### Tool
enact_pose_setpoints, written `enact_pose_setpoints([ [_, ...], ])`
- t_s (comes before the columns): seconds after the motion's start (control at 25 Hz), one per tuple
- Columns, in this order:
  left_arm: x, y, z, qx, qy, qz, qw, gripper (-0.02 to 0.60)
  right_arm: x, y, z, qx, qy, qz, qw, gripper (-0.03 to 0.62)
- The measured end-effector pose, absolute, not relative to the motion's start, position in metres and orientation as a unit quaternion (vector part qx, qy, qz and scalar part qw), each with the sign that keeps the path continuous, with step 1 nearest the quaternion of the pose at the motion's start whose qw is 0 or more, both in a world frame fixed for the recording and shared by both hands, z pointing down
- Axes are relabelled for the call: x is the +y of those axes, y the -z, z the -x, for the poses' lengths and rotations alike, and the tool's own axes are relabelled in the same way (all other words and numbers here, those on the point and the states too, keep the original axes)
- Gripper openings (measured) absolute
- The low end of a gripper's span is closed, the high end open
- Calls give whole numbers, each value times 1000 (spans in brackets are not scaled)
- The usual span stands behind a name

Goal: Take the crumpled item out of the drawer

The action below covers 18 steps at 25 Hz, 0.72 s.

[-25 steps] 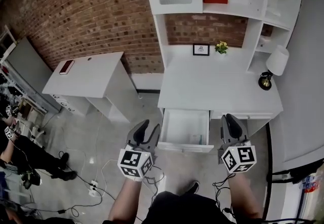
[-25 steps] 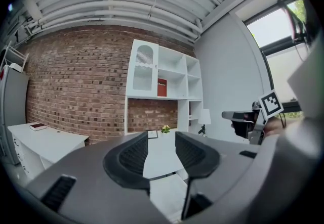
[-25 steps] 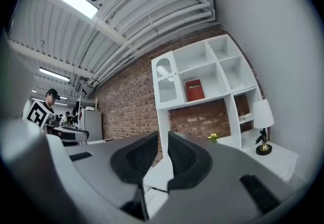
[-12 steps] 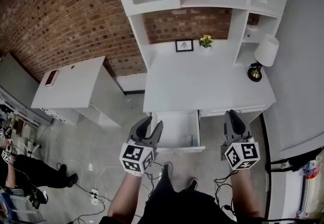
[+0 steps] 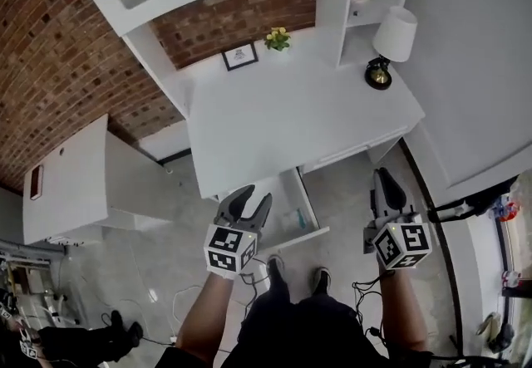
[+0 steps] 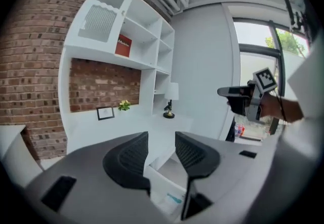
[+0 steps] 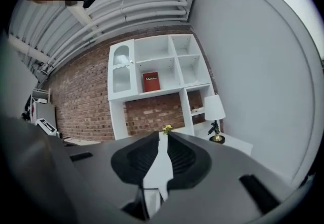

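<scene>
Left gripper (image 5: pixel 255 196) fingers apart, right gripper (image 5: pixel 381 178) fingers narrowly apart, just closing, both empty; crumpled item (image 5: pixel 299 217) in drawer (image 5: pixel 295 239), axis unclear.

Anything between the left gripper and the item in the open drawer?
Nothing visible. The drawer is open and uncovered; the item lies by its right wall. The left gripper, jaws apart and empty, hangs over the drawer's front left corner.
</scene>
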<state>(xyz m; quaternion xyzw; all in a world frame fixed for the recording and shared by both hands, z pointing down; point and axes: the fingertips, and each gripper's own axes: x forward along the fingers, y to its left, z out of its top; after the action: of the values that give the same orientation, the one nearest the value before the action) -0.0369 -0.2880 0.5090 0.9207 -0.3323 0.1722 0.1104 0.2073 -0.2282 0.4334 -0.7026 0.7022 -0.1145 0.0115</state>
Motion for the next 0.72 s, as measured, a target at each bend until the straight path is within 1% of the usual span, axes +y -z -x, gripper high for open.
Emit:
enact_pose_setpoints([
  [0.16, -301, -573, 19, -267, -242, -927, 101, 163, -225, -454, -211, 666, 130, 735, -12, 52],
  [0.36, -294, -638, -6, -182, -289, -930, 136, 163, -208, -467, -221, 628, 139, 766, -25, 47],
  [0.56, -283, -700, -22, -118, -353, -917, 141, 163, -196, -490, -231, 605, 159, 779, -28, 43],
  [0.72, -258, -757, -21, -58, -419, -892, 157, 163, -181, -522, -238, 593, 192, 781, -29, 40],
])
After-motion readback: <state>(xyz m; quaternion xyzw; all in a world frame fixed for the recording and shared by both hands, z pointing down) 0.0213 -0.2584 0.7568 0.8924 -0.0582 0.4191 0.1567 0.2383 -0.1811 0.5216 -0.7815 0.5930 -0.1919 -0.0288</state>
